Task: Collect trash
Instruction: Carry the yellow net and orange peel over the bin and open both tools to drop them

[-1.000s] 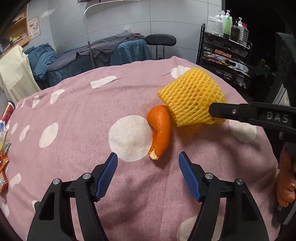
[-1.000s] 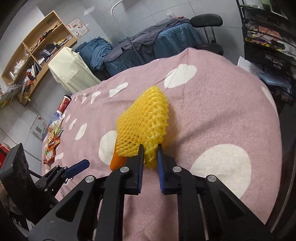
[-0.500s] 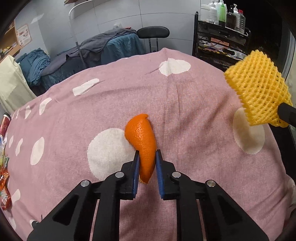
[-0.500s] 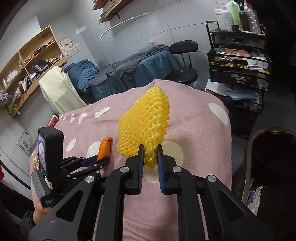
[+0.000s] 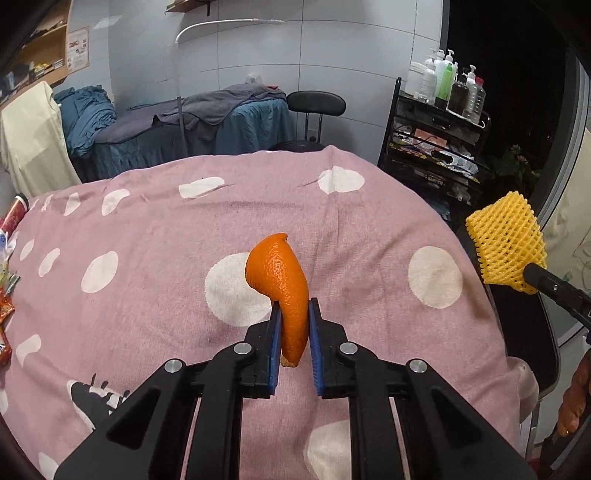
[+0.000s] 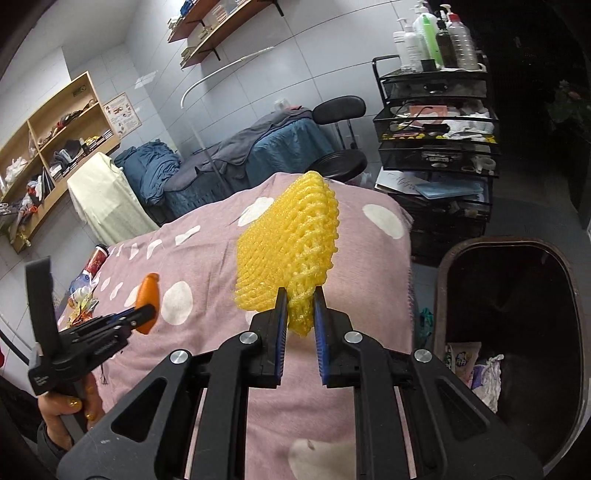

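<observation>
Carrying step judged in hand: left gripper (image 5: 293, 321) clamped on orange peel (image 5: 282, 273) above pink bedspread (image 5: 147, 258), right gripper (image 6: 299, 314) clamped on yellow foam net (image 6: 291, 247) near bin (image 6: 517, 314); next, swing over bin and release.

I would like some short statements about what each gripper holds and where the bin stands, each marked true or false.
1. The left gripper is shut on the orange peel. True.
2. The right gripper is open and holds nothing. False: it is shut on the yellow foam net.
3. The orange peel lies flat on the pink dotted cover. False: it is held between the fingers.
4. A dark trash bin stands beside the bed, with some trash inside. True.
5. Bottles stand on top of the black cart. True.
</observation>
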### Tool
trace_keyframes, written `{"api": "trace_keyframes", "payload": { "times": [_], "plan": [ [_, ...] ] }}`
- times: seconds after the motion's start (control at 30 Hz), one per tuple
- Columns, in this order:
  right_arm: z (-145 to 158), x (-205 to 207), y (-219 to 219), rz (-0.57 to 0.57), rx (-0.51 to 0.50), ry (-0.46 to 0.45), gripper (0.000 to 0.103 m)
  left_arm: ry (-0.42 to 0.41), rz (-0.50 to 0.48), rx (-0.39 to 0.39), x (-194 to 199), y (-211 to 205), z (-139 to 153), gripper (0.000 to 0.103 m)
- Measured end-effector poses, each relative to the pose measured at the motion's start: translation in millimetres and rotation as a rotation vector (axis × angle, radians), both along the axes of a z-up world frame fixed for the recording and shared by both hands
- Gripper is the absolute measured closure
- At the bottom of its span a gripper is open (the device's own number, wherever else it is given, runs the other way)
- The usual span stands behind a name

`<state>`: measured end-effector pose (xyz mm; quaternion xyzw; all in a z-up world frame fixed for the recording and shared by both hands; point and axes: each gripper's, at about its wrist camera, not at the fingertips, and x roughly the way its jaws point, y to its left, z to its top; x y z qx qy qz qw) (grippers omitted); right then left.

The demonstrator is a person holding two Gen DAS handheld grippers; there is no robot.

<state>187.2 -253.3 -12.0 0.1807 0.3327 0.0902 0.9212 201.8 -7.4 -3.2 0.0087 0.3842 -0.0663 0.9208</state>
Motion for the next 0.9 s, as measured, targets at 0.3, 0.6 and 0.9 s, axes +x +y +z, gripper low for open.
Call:
{"api": "trace_keyframes", "payload": {
  "times": [0.3, 0.6, 0.9],
  "plan": [
    [-2.7, -31.0, -26.4, -0.076, -0.015, -0.011, 0.088, -0.050, -0.035, -0.034, -28.4, -15.5, 13.9, 0.089],
    [-11.7, -61.8, -67.0, -0.177, -0.017, 0.007, 0.088, -0.078, -0.116, -0.056, -48.2, -48.9, 23.5, 0.089],
    [-27.8, -82.5, -104.9, -0.289, -0.030, 0.057, 0.088, -0.080, -0.214, -0.054, -59.2, -88.4, 22.1, 0.089]
  ]
}}
